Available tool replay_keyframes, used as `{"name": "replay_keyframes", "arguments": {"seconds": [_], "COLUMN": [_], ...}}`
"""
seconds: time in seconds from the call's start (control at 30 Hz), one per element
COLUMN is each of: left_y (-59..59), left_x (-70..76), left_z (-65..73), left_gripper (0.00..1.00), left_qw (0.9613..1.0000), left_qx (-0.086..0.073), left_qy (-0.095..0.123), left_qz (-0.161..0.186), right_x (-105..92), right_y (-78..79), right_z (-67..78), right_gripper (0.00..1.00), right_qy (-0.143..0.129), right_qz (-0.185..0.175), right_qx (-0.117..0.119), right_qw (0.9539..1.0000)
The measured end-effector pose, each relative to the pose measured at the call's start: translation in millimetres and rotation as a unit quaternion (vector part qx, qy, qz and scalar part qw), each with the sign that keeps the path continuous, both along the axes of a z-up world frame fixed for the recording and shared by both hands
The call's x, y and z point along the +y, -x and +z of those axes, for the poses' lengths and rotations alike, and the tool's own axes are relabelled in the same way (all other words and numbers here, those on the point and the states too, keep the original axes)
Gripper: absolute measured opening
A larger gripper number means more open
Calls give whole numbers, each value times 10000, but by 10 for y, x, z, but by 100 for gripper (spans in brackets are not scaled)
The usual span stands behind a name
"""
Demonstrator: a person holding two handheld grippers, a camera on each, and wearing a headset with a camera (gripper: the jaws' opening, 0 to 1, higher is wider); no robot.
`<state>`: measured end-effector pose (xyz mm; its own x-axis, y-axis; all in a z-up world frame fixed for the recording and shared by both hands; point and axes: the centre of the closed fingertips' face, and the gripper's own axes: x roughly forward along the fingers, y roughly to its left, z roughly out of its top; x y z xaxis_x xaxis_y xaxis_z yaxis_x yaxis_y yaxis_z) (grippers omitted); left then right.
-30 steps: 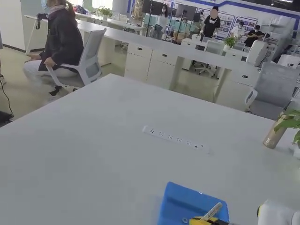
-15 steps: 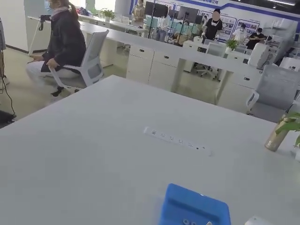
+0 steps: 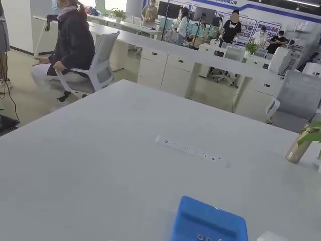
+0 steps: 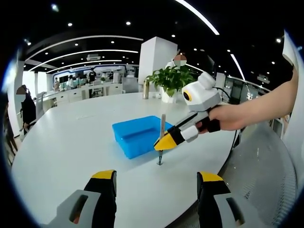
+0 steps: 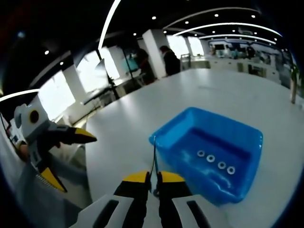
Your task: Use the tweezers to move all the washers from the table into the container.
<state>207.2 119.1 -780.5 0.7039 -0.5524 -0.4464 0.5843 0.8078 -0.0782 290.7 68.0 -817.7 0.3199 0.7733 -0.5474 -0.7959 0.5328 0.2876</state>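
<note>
The blue container (image 5: 213, 154) lies just ahead of my right gripper (image 5: 154, 178), with several washers (image 5: 216, 161) in a row on its floor. My right gripper is shut on the thin tweezers (image 5: 154, 159), which point forward beside the container's near corner. From the left gripper view, the right gripper (image 4: 165, 142) holds the tweezers (image 4: 161, 140) upright, tip down on the table in front of the container (image 4: 137, 135). My left gripper (image 4: 156, 179) stands open and holds nothing. The head view catches the container (image 3: 208, 221) at the bottom edge.
A white power strip (image 3: 190, 149) lies in the middle of the table (image 3: 100, 150). A bottle (image 3: 296, 148) and a potted plant (image 4: 171, 80) stand at the table's far side. A person sits on an office chair (image 3: 98, 70) beyond the table.
The right gripper with the tweezers has dropped out of the head view's bottom edge, away from above the container. The head camera has shifted slightly.
</note>
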Motion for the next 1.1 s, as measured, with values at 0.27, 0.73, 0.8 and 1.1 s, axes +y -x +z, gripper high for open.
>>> {"name": "replay_keyframes", "arguments": {"seconds": [0.27, 0.73, 0.8, 1.1], "left_y": [-4, -5, -7, -6], "left_x": [0, 0, 1, 3], "left_z": [6, 0, 4, 7], "left_gripper": [69, 69, 69, 69], "left_qw": [10000, 10000, 10000, 10000], "left_qx": [-10, -1, -14, -19], "left_qy": [7, 2, 4, 23], "left_qz": [7, 8, 9, 16], "right_x": [71, 53, 24, -37], "right_y": [93, 168, 133, -24], "right_z": [-27, -43, -38, 265], "right_gripper": [5, 3, 3, 3], "right_qy": [477, 764, 609, 149], "right_qz": [661, 980, 773, 479], "right_qx": [-613, -1125, -879, -839], "right_qw": [9948, 9858, 9913, 9952]}}
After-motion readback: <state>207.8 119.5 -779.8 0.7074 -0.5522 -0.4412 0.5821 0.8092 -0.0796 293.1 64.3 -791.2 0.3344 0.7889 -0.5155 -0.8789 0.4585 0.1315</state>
